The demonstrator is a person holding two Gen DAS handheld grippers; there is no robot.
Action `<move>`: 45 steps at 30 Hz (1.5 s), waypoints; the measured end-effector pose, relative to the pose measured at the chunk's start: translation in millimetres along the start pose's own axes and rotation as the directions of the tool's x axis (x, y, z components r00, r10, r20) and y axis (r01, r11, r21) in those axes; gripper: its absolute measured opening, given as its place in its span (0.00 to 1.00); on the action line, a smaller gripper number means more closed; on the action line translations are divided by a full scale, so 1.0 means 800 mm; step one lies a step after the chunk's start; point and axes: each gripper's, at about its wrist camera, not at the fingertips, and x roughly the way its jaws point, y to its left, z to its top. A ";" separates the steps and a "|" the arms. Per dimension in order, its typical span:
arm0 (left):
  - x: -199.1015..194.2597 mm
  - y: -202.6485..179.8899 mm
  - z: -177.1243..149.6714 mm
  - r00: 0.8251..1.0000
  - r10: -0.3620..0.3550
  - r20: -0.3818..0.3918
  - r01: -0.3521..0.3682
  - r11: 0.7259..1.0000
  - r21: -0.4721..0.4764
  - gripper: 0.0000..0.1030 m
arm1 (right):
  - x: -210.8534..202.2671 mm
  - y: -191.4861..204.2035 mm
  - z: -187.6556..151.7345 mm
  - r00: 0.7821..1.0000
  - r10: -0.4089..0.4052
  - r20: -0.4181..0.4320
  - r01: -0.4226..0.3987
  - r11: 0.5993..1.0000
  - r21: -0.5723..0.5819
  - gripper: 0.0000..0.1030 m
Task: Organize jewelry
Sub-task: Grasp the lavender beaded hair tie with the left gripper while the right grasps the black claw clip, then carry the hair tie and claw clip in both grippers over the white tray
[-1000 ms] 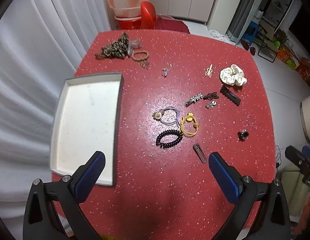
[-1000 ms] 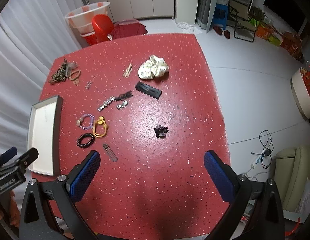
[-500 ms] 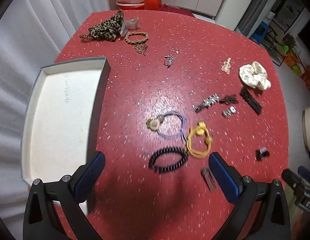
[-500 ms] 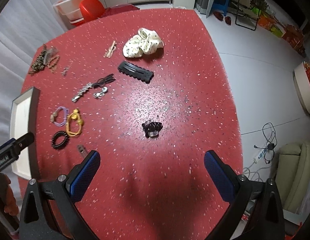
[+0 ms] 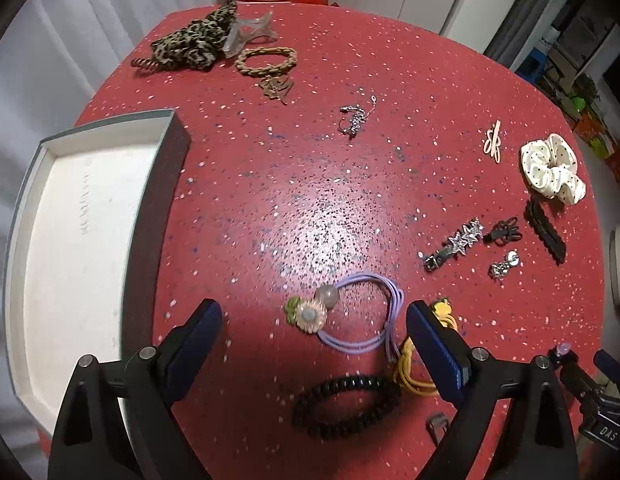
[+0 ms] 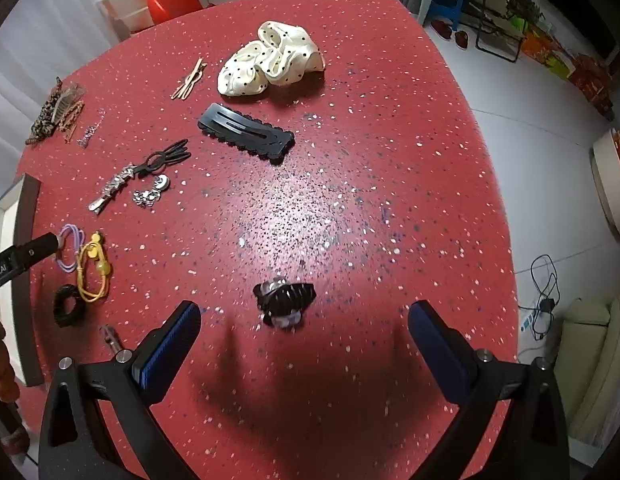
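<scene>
Left wrist, left gripper [image 5: 311, 334] (wide, empty) nearer purple hair tie [image 5: 361, 312], seemingly straddling it.

Speckled red table [image 5: 310, 184], glossy under the light — cloth, metal and plastic strewn across it.

The tray [image 5: 70, 240] looks matt white inside with a smooth grey rim. The polka-dot scrunchie [image 6: 270, 60] is soft satiny cloth; the leopard scrunchie [image 5: 190, 42] is cloth too. The long black clip [image 6: 246, 134] looks like smooth semi-matt plastic, the star clip [image 5: 455, 242] sparkly metal. The black coil tie [image 5: 343, 402] is shiny plastic — the lilac tie [image 5: 361, 312] is thin elastic cord with glassy beads. Gripper pads [image 6: 168, 344] are ribbed blue rubber.
</scene>
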 end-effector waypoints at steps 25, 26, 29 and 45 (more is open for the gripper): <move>0.012 -0.026 -0.002 0.999 -0.013 0.048 0.009 0.996 0.087 0.19 | 0.023 0.020 -0.007 0.999 -0.002 0.044 0.004 0.999 -0.036 0.40; 0.009 -0.017 -0.009 0.999 -0.022 0.048 0.018 0.997 0.081 0.19 | 0.020 0.016 -0.003 0.999 0.000 0.044 0.002 0.999 -0.034 0.40; 0.004 -0.013 -0.009 0.998 -0.044 0.053 0.040 0.997 0.068 0.19 | 0.018 0.009 -0.002 0.999 0.022 0.046 -0.022 1.000 -0.011 0.40; -0.065 -0.001 -0.016 0.987 -0.129 0.098 0.122 0.990 0.073 0.19 | -0.035 0.019 -0.004 0.992 0.090 0.093 -0.091 0.996 0.003 0.40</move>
